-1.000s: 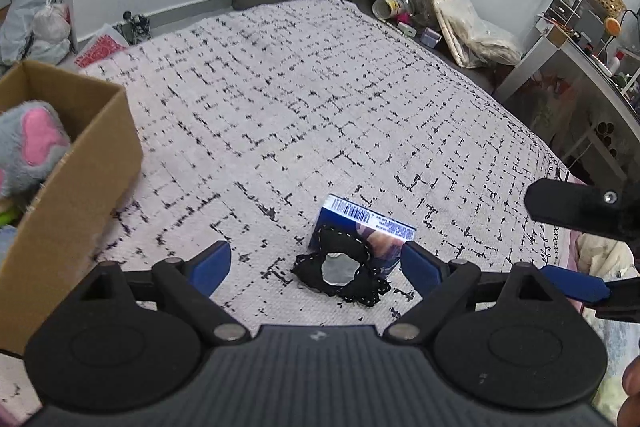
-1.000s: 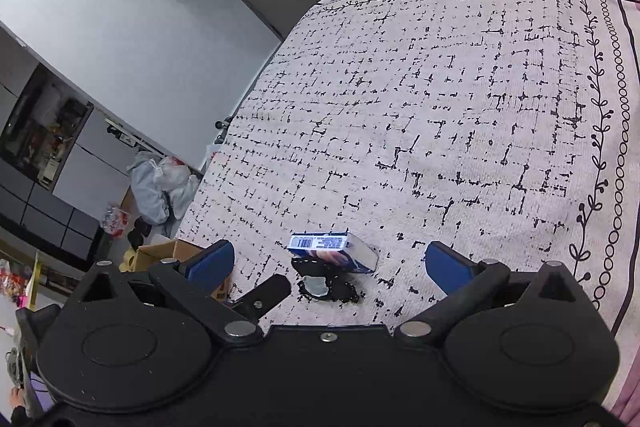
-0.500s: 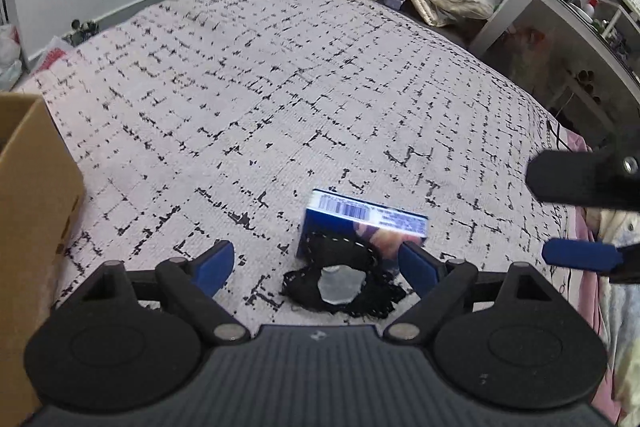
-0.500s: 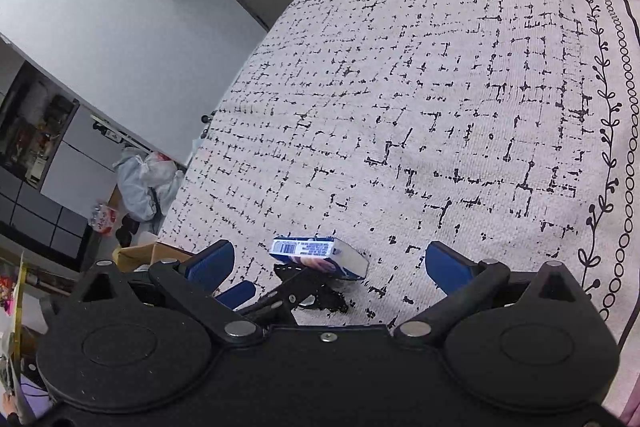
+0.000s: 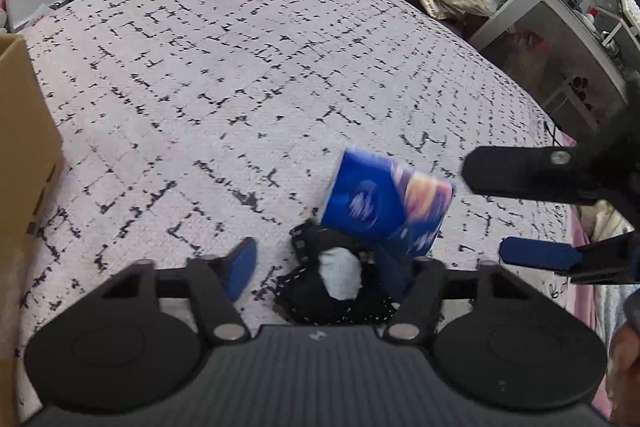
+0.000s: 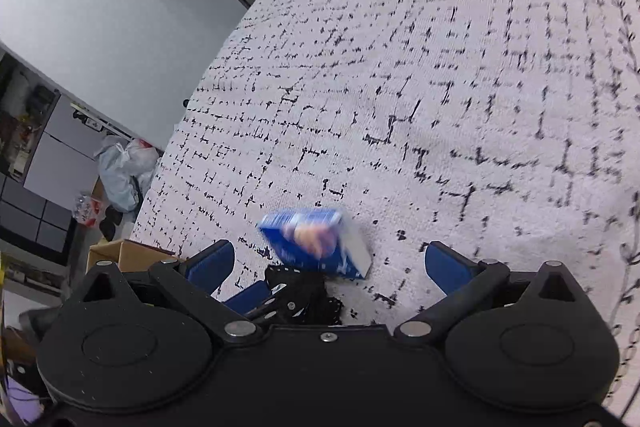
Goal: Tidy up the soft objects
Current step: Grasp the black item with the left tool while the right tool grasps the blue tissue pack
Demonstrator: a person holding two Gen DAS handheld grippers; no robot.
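Note:
A blue tissue pack [image 5: 386, 205] lies tilted on the patterned bedspread [image 5: 224, 75], leaning on a black fabric item with a pale centre [image 5: 338, 277]. My left gripper [image 5: 324, 265] is open, its fingers on either side of the black item; the right finger is hidden behind the pack. The pack [image 6: 320, 241] and the black item [image 6: 304, 301] also show in the right wrist view. My right gripper [image 6: 326, 263] is open just above them, empty. Its fingers [image 5: 536, 253] show at the right of the left wrist view.
A cardboard box [image 5: 22, 155] stands on the bed at the left edge. A desk with drawers [image 5: 560, 11] and clutter stand beyond the bed's right side. Bags [image 6: 120, 167] lie on the floor by the wall.
The tissue pack has tipped up, its blue face now showing. My left gripper has moved in over the black item and turned right; the box has slid toward the frame edge. The right gripper has come lower.

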